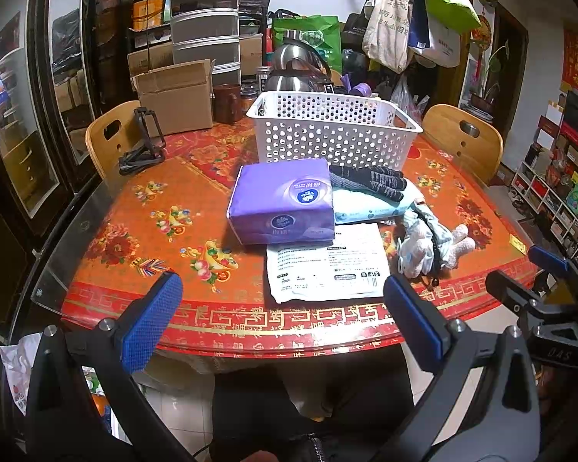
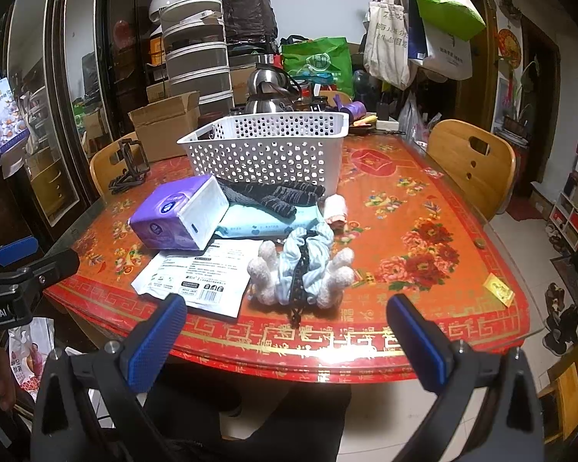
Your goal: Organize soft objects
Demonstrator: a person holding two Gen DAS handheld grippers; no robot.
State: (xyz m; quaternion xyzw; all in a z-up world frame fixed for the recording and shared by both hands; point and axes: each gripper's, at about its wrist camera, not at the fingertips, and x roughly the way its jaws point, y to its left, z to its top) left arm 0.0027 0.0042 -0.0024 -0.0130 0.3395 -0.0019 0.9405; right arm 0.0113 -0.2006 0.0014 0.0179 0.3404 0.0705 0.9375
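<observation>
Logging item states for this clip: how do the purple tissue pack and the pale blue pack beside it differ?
The purple tissue pack is thick and boxy with nothing on top; the pale blue pack is flatter and has dark gloves lying on it. Both sit on the table in front of the white basket, outside it.

dim indoor | glare on table edge [image 2: 339, 354] | fisheye warp, dark corners

The near table [image 2: 404, 331] edge is bare, and its right side up to the chair [image 2: 470, 161] is open. In the middle, the tissue pack [image 1: 281, 200], gloves [image 1: 370, 181], paper [image 1: 323, 265] and plush toy [image 2: 300, 269] lie crowded just before the basket [image 1: 331, 131]. Boxes [image 1: 173, 96] and a kettle [image 1: 296, 69] stand behind it.
</observation>
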